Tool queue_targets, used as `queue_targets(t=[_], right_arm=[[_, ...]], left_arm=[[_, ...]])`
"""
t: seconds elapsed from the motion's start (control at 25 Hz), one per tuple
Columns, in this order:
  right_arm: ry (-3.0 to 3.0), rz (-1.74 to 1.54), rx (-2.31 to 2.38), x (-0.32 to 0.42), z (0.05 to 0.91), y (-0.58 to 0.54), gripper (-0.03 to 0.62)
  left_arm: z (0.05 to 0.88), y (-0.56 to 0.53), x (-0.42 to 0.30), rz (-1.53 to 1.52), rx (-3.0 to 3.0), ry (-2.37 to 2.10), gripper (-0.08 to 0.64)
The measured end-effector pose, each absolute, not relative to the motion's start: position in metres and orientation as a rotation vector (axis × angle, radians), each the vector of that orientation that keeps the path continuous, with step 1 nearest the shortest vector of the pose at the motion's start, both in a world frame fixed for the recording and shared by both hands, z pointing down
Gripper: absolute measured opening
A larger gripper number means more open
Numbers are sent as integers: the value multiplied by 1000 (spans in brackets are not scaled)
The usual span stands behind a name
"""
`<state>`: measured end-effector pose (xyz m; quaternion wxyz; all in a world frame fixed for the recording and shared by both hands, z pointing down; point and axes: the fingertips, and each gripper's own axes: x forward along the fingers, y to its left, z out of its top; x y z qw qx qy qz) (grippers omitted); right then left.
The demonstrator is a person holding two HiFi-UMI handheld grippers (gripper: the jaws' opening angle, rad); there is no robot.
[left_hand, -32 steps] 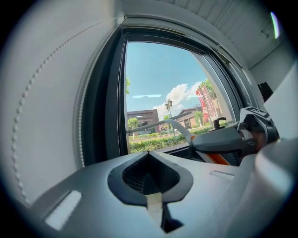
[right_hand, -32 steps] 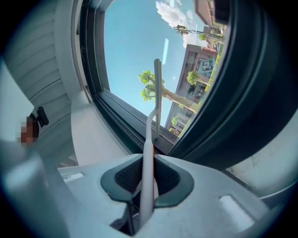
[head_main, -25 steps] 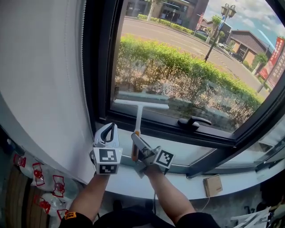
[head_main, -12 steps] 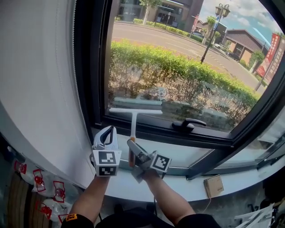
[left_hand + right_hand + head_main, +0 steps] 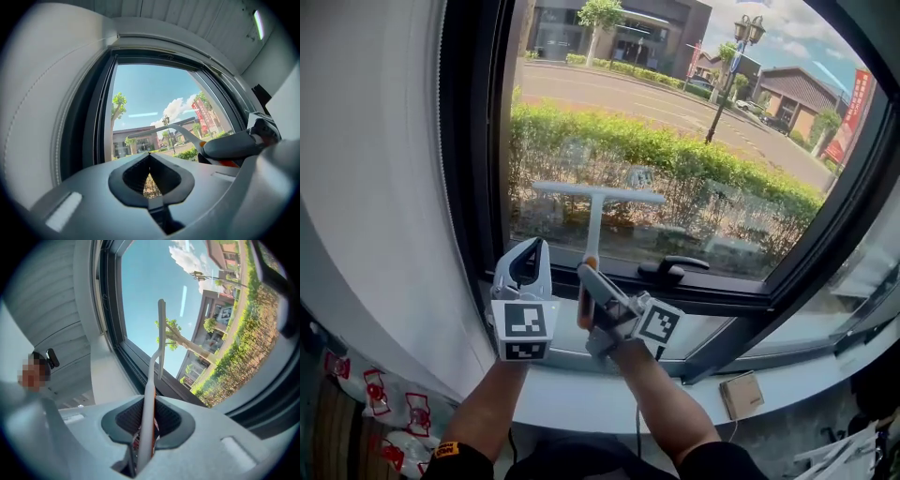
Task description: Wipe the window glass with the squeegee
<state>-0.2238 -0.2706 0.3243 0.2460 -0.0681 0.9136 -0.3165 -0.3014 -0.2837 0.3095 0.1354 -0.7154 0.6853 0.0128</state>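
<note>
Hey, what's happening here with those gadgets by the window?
A person is cleaning a window with two hand-held grippers. The right gripper is clamped on the handle of a white squeegee, whose blade appears to rest against the lower window glass. The left gripper is shut and empty, held beside it.

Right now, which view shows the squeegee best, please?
The head view: whole squeegee, blade to handle, held in the right tongs. The right gripper view shows it edge-on; the left shows only part.

Head view downward; gripper views toward window (image 5: 675,169).
</note>
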Motion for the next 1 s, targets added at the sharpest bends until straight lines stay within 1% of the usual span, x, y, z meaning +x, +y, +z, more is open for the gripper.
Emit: queue_targets(t=[0.24, 0.48, 0.72, 0.92, 1.0], right_arm=[[2487, -742, -190, -192, 272, -295, 49], [2480, -751, -164, -182, 265, -307, 49], [2486, -761, -133, -179, 271, -308, 49], [2484, -808, -138, -172, 298, -304, 49], [2489, -842, -150, -170, 316, -302, 49]], left_arm=[[259, -286, -282, 130, -2017, 1917, 11], [251, -296, -268, 127, -2008, 1909, 11], [260, -304, -262, 104, -2014, 1941, 11], [296, -314, -252, 71, -2085, 1969, 11], [316, -317, -248, 12, -2108, 1975, 11]])
